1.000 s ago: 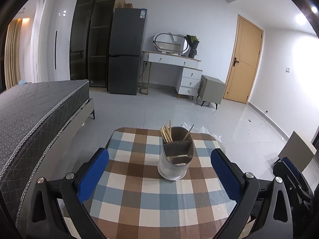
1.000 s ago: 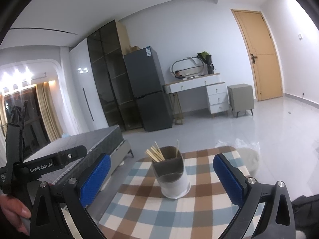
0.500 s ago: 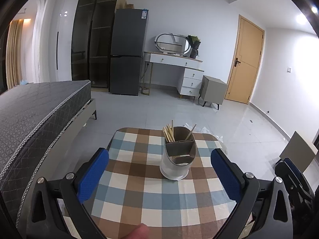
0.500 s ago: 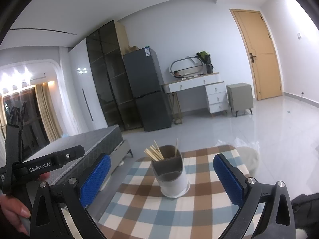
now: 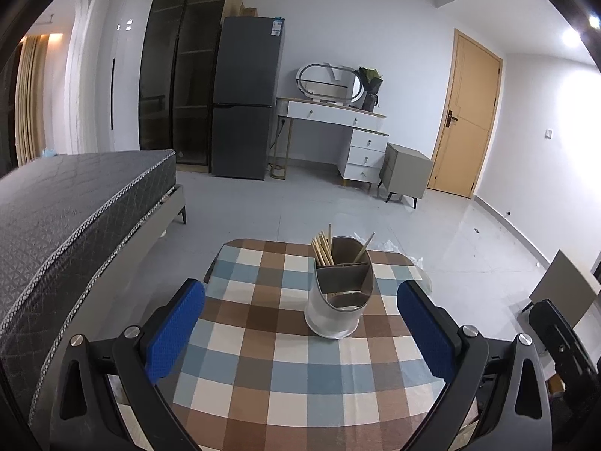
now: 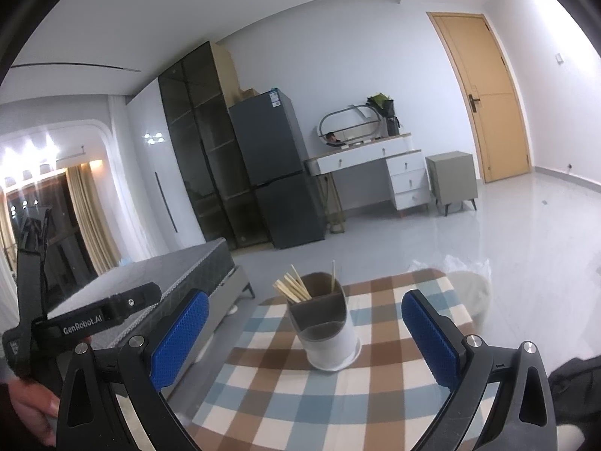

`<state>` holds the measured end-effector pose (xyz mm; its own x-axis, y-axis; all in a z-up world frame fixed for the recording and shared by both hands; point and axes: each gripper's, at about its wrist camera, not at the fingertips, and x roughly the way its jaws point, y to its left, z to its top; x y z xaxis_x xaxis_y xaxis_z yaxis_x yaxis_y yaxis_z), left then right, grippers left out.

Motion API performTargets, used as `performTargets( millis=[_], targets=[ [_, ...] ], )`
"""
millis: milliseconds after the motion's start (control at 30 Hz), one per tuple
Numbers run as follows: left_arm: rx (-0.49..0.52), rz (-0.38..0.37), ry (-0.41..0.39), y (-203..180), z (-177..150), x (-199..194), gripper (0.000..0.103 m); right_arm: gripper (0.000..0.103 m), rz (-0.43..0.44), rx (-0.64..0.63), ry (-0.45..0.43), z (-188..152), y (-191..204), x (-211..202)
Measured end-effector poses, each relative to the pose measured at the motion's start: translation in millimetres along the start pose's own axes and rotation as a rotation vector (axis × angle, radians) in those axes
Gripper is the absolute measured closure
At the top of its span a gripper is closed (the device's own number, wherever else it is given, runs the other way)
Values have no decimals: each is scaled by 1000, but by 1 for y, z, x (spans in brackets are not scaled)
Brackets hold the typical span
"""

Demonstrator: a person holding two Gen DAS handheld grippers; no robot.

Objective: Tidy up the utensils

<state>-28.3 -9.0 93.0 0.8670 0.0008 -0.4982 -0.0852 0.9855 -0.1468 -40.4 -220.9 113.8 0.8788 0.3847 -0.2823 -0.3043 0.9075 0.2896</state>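
Right wrist view alone shows hand [image 6: 26, 409] holding left gripper [image 6: 80, 323].

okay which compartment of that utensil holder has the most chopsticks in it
The back-left compartment of the utensil holder: a bundle of chopsticks stands there, while the back-right one holds a single chopstick and the front shows none.

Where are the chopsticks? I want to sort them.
The chopsticks stand in the holder's back-left compartment on the checked table, ahead of both open claws; one lone stick leans back-right.
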Motion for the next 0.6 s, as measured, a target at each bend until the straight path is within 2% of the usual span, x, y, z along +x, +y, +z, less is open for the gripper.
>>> performTargets(
  millis=[600],
  targets=[
    [-22,-38,5,4,0,0,3,0,1,5,12,-4,-2,-2]
  ],
)
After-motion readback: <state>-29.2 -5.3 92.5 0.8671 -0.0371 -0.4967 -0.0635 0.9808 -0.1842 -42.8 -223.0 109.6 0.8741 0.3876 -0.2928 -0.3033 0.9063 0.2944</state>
